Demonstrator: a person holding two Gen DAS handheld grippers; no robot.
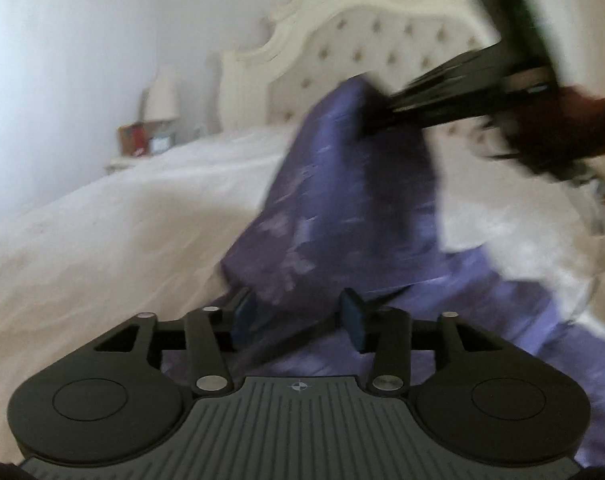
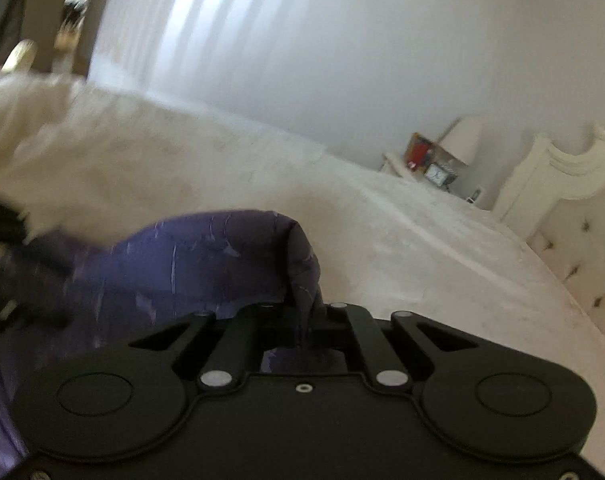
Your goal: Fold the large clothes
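White bed: fills the lower half of both views, its cover rumpled. In the left wrist view it spreads from 9 o'clock to 3 o'clock; in the right wrist view it runs from 9 o'clock to 4 o'clock.

Wall: pale, behind the bed at 12 o'clock in the right wrist view.

Headboard: cream, tufted, with a carved frame, at 12 to 1 o'clock in the left wrist view.

Purple garment: the task's cloth, patterned with paler marks. It lies on the bed at 5 o'clock and rises in a taut peak toward 1 o'clock. In the right wrist view it forms a raised fold at 8 o'clock to centre, above the bed.

Right gripper: blurred, at 2 o'clock in the left wrist view, its fingers closed on the peak of the garment. In its own view a pinch of cloth runs down between the narrow jaws.

Left gripper: at 6 o'clock, jaws wide, blue pads apart with the garment lying between and beneath them; no grip is visible.

Lamp: pale shade, on a nightstand at 10 o'clock, beside the bed.

Clock: small, just beside the lamp base.
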